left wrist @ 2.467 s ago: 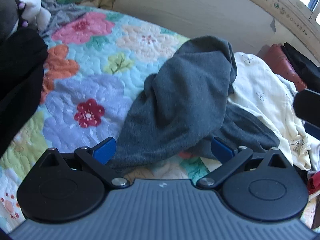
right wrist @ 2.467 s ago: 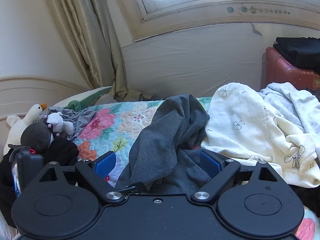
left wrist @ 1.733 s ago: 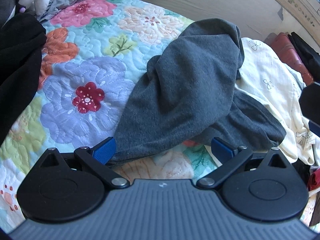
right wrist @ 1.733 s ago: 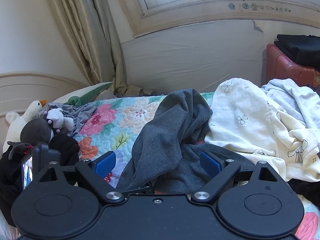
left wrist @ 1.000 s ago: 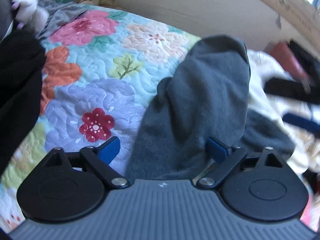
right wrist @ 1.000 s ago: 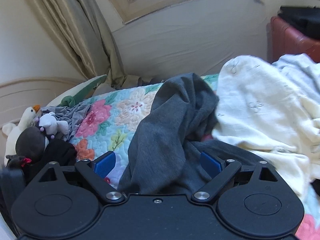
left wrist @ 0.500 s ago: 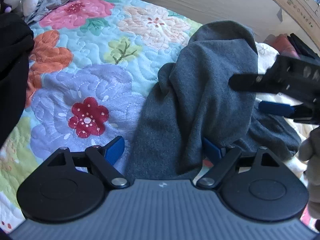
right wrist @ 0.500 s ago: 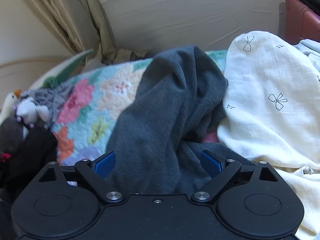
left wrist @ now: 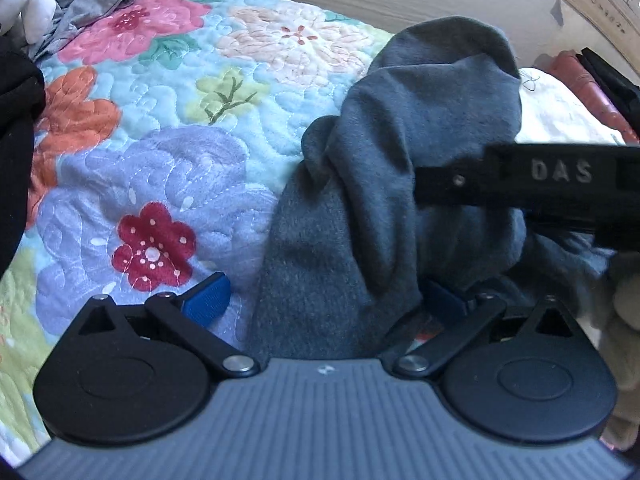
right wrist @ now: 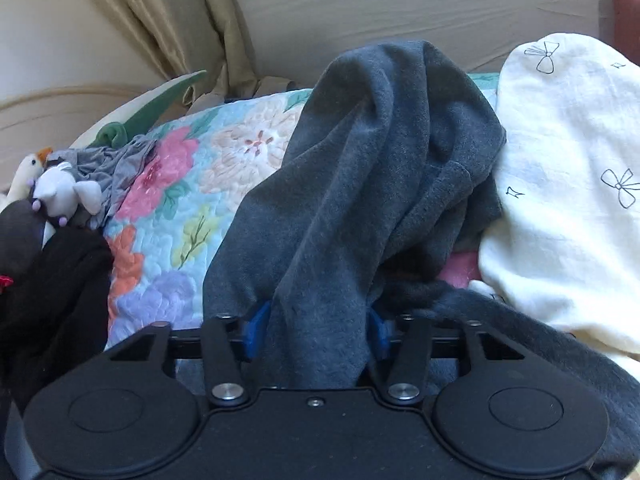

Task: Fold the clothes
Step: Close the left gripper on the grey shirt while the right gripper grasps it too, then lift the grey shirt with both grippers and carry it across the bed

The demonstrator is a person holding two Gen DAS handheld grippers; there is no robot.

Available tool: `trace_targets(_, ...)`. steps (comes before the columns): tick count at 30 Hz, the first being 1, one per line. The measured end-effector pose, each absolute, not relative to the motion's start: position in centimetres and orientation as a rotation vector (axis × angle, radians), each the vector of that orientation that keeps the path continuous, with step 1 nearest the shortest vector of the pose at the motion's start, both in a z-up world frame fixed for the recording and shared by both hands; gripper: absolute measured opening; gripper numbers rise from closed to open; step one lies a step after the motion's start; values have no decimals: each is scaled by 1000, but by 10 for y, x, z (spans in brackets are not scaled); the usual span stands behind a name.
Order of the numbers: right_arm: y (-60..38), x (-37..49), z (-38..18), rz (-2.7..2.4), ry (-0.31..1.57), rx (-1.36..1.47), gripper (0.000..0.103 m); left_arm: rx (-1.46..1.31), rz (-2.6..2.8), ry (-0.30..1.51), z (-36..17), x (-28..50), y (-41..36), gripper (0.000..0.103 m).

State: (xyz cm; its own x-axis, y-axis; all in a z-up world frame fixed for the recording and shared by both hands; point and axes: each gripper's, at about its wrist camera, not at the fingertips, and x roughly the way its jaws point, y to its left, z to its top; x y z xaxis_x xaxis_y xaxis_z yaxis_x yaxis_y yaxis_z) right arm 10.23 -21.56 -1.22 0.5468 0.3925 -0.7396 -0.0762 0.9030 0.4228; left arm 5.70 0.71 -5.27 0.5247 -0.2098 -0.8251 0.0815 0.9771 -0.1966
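Closing our right tool [right wrist: 314, 330] around a fold of the grey sweater [right wrist: 360, 184], we spread our left tool [left wrist: 324, 300] wide over its near edge.

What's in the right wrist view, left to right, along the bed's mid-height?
Black garment → floral quilt → grey garment → cream bow-print cloth.

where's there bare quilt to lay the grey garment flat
The widest bare stretch of floral quilt lies left of the grey garment, bordered by the black clothing at its left edge and the plush toys and small grey cloth at the far corner. Right of the garment it is crowded: the cream bow-print fabric covers the quilt there.
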Motion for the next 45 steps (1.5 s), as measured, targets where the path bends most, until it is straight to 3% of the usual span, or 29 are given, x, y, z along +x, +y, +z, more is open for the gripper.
trace_targets(2, -217, 98, -9, 294, 942, 367, 39, -123, -169, 996, -52, 58, 4, 103)
trace_targets(4, -217, 92, -1, 317, 908, 384, 30, -142, -203, 938, -48, 53, 9, 92)
trace_targets(6, -215, 85, 10, 372, 867, 416, 28, -223, -264, 890, -42, 50, 20, 45)
trace_targets(9, -211, 75, 27, 476, 803, 484, 22, -418, -365, 836, -36, 47, 39, 33)
trace_targets(14, -210, 65, 45, 551, 773, 573, 22, -362, -333, 787, -11, 29, 45, 32)
trace_targets(18, -215, 62, 39, 589, 834, 630, 22, -394, -265, 854, -13, 26, 58, 32)
trace_targets(23, -222, 53, 50, 477, 898, 481, 46, -454, -243, 949, -38, 37, 63, 36)
trace_targets(25, -237, 52, 59, 442, 858, 489, 74, -514, -236, 949, -38, 38, 69, 36)
trace_targets(27, -251, 61, 65, 387, 822, 523, 84, -541, -234, 947, -38, 37, 72, 41)
trace_targets(33, -269, 119, 37, 279, 830, 605, 84, -635, -219, 940, -40, 38, 82, 41)
trace_targets(39, -234, 146, -28, 396, 978, 646, 85, -738, -239, 978, -60, 46, 87, 41)
trace_targets(41, -221, 134, -28, 420, 928, 570, 77, -725, -236, 984, -63, 47, 83, 41)
trace_targets(43, -223, 124, -31, 451, 915, 652, 55, -676, -237, 963, -57, 43, 77, 39)
trace_targets(45, -225, 115, -34, 470, 898, 710, 46, -584, -241, 944, -50, 40, 66, 33)
